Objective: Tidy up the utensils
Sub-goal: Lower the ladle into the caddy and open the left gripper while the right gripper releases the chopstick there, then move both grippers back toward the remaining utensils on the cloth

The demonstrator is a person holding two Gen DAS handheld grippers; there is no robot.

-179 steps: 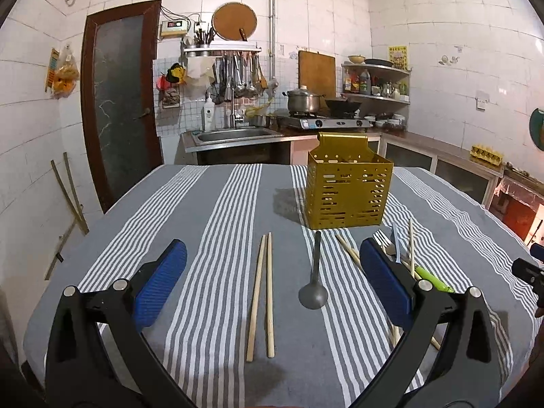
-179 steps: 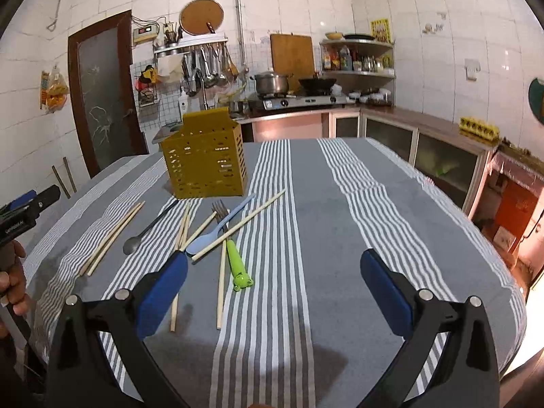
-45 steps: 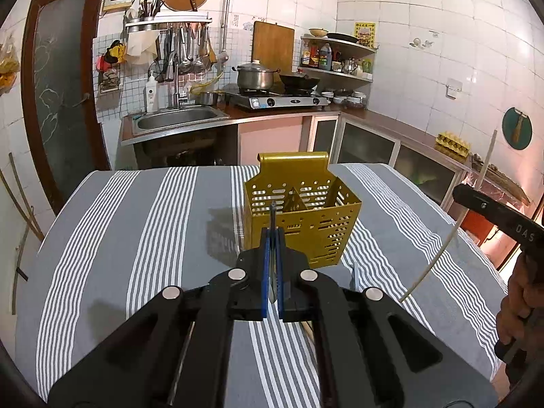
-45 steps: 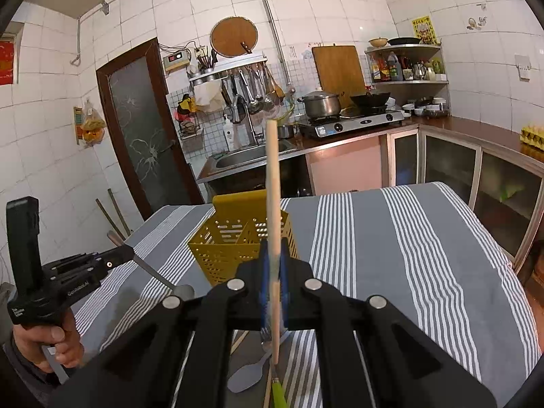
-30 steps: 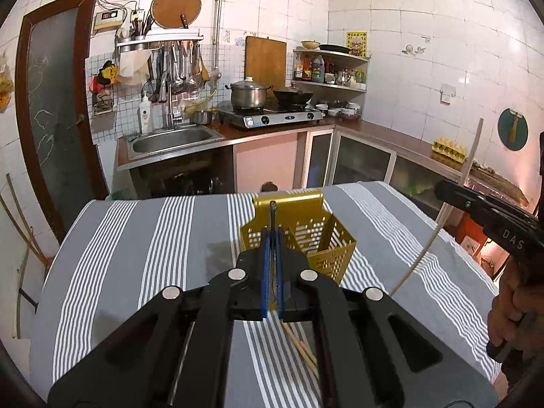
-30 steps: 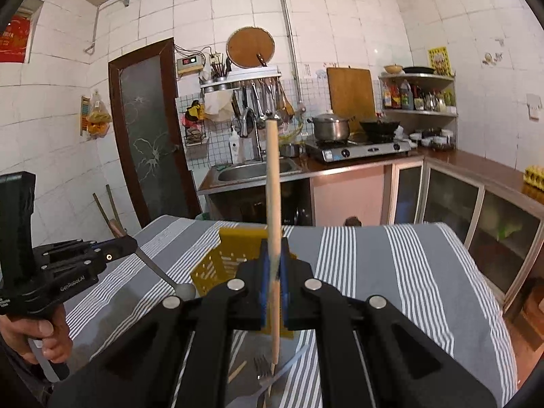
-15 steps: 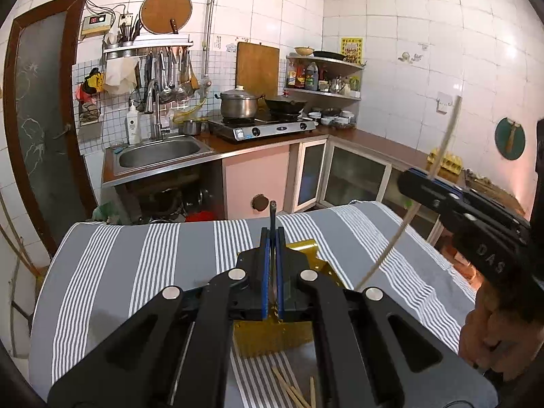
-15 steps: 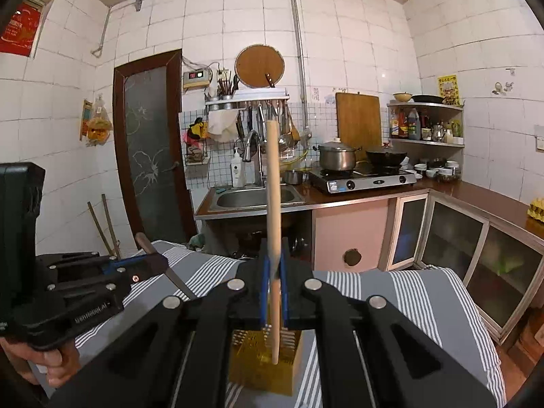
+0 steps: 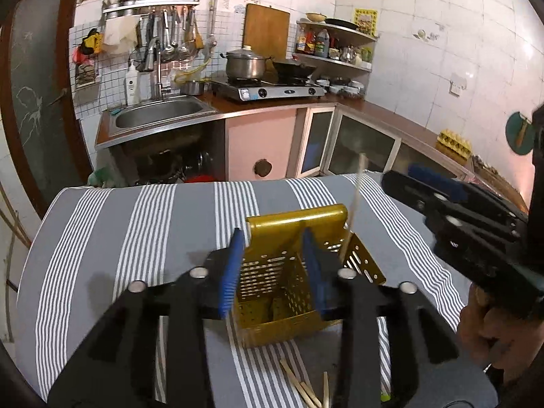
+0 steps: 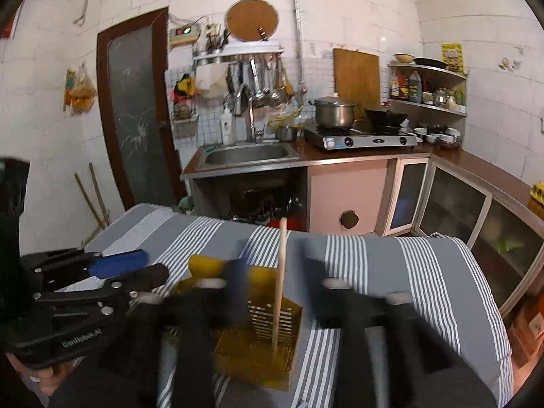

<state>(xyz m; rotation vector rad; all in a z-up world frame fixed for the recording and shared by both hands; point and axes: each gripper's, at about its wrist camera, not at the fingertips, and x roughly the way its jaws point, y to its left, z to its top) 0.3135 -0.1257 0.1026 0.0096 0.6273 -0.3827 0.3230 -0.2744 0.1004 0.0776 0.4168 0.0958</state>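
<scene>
Chopstick [image 10: 279, 282]: long axis near vertical, lower end down inside the yellow basket [image 10: 261, 360], upper end well above the rim. In the left wrist view it shows as a pale, slightly leaning streak [image 9: 353, 210] entering the basket [image 9: 272, 292] at its right compartment, centre of frame.

Basket: perforated, divided inside, standing on the striped bench [image 9: 136, 231]. Other contents cannot be made out.

Right tongs [image 10: 275, 292]: lower centre of frame, blurred, jaws opening, one either side of the chopstick, pads clear of it.

Left tongs [image 9: 272, 272]: lower centre, jaws opening, blue pads [image 9: 231, 272] apart over the basket, nothing seen between them.

More chopsticks [image 9: 302, 387] lie flat on the bench at the bottom edge, just in front of the basket.
</scene>
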